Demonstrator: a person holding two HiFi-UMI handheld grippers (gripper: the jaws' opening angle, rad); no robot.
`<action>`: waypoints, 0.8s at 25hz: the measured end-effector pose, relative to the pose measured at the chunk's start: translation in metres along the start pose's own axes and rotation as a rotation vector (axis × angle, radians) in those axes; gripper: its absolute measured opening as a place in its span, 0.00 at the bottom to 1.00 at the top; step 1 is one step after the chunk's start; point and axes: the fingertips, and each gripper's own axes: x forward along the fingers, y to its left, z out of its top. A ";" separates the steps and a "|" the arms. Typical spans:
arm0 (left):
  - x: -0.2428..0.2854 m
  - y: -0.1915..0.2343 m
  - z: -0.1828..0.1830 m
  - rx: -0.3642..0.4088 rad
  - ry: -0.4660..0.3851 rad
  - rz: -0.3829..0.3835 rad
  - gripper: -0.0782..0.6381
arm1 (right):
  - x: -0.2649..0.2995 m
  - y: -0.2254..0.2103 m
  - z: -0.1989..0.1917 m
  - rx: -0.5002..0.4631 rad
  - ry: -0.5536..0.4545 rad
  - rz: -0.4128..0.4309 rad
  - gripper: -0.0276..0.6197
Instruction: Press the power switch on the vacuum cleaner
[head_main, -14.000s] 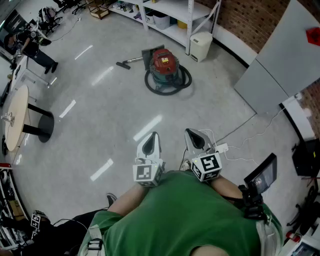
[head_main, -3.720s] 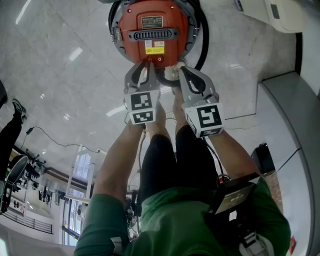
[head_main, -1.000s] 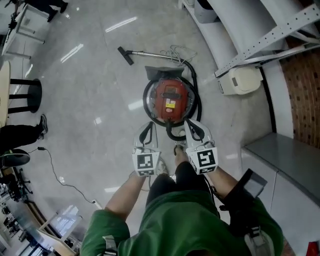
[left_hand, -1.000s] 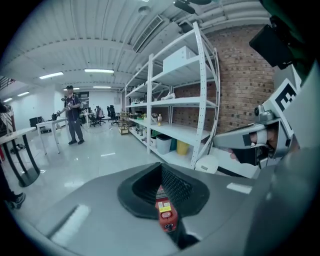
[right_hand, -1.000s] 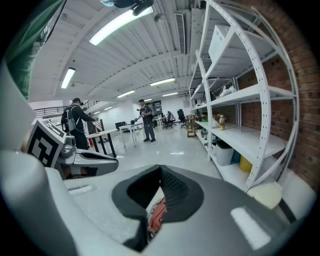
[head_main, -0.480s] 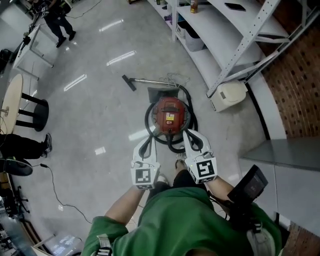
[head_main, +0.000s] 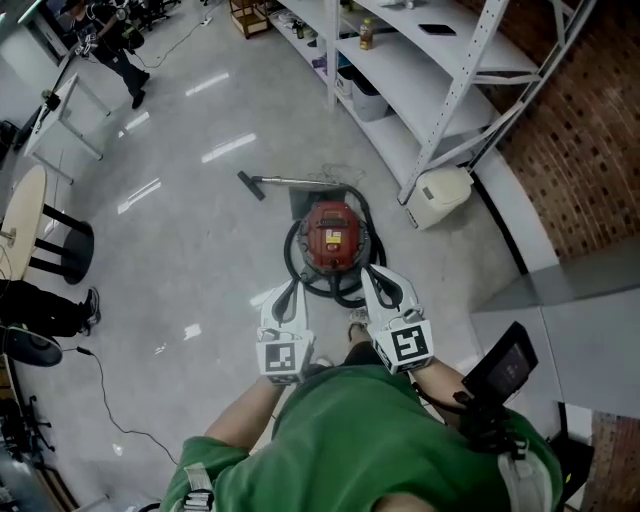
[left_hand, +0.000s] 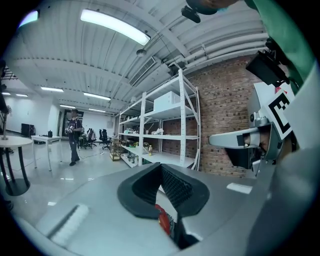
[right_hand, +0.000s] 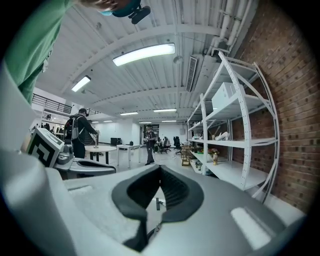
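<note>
On the shiny grey floor (head_main: 180, 260), beside white shelves (head_main: 420, 60) and a brick wall (head_main: 590, 100), stands the red vacuum cleaner (head_main: 331, 235). Left gripper (head_main: 290, 290) and right gripper (head_main: 372, 275), both pressed together and empty, hang near it.

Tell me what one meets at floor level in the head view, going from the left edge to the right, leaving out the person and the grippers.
round table → floor nozzle → red vacuum cleaner → white bin
</note>
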 end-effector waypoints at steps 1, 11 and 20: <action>-0.006 0.000 0.001 0.002 -0.004 -0.002 0.12 | -0.006 0.004 0.002 0.000 -0.002 -0.005 0.05; -0.059 -0.009 0.005 -0.013 -0.023 -0.057 0.12 | -0.063 0.040 0.009 0.014 0.016 -0.062 0.05; -0.079 -0.029 0.009 -0.014 -0.029 -0.072 0.12 | -0.089 0.048 0.015 0.005 0.018 -0.042 0.05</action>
